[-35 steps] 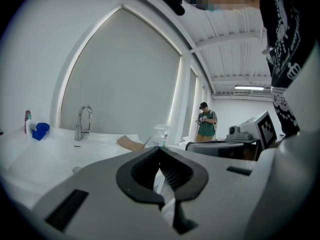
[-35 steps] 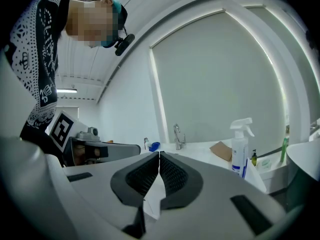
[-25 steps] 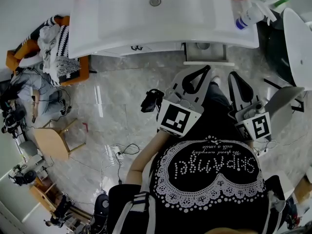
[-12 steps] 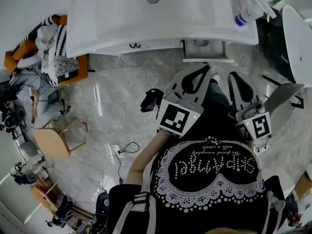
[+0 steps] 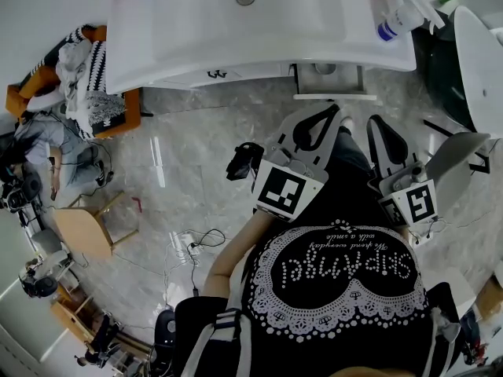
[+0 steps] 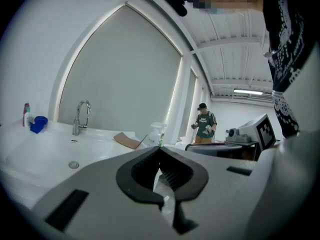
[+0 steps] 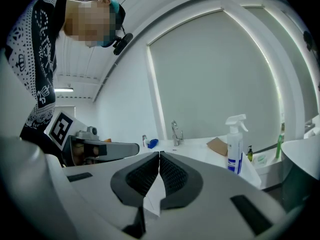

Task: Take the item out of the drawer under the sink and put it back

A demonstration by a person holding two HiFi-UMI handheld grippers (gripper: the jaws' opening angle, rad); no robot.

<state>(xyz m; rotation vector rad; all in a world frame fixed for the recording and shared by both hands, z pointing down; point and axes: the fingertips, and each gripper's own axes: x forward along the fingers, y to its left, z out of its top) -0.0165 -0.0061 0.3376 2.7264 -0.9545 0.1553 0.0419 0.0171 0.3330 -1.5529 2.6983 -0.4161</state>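
L tool (image 6: pixel 160 148) and R tool (image 7: pixel 159 155): jaws together, empty, near my body. The small white drawer (image 5: pixel 333 96) under the white sink worktop (image 5: pixel 236 30) stands open, with a pale roundish item (image 5: pixel 324 69) inside. Fits pre-pick or post-return. I keep any approach square to the drawer.

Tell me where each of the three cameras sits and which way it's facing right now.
Head view: on the person's head, looking steeply down at the sink, open drawer and floor; shows the shirt, left gripper and right gripper.
Left gripper view: rides the left gripper, looking along its shut jaws across the sink toward the faucet; shirt at right.
Right gripper view: rides the right gripper, along shut jaws toward the spray bottle; shirt at left.
Shared: both gripper views show faucet and spray bottle.
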